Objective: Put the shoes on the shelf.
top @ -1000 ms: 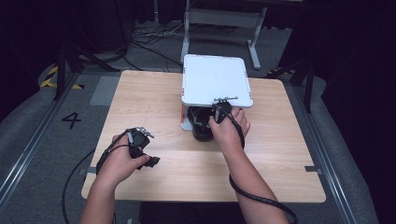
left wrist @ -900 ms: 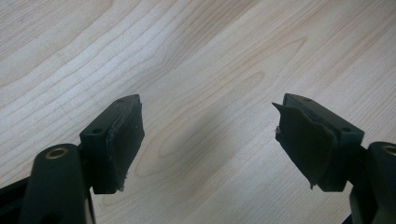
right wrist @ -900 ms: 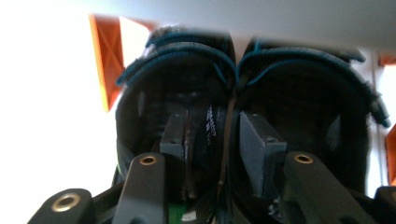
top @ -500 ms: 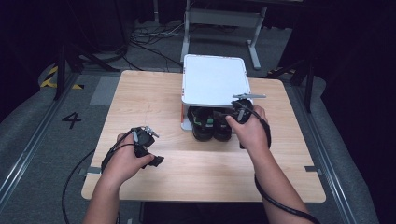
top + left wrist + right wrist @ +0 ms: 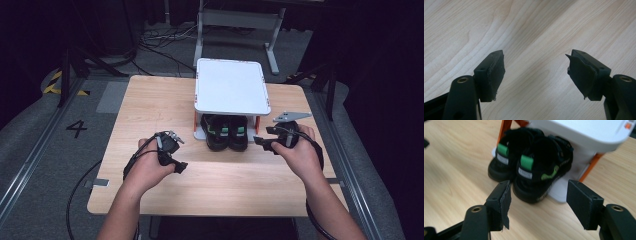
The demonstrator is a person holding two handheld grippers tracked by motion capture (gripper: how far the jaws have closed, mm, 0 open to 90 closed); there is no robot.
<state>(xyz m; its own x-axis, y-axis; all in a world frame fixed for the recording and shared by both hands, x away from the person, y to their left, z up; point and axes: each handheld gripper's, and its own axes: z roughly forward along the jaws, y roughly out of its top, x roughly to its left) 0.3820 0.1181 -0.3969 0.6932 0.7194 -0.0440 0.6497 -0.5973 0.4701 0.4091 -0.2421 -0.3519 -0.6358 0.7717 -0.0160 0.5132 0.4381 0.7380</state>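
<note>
sandals sit as a pair on the bottom shelf of the small white rack, heels poking out toward the person, side by side and touching. in the right gripper view you can see green heel tabs on both, and the toes are tucked back under the top shelf w/ the orange legs either side.

looks to me like the stowing bit is basically done, both shoes are in place and neither hand has anything. so the step in hand reads as the release / back-off. next move imo is just pulling the right hand clear w/o clipping the rack leg or nudging the nearer sandal, bc that one sits right in front of the jaws. if they need squaring up, it'd be a light push on the heels, nothing more.

tools: right gripper is just right of the sandals, jaws spread wide, nothing between the pads, not touching the shoes afaict. left gripper is well apart from the rack, out over bare table on the person's left. in the left gripper view its jaws are also spread wide and holding nothing, just wood grain between them. can't tell if it rests on the table or hovers.
</note>
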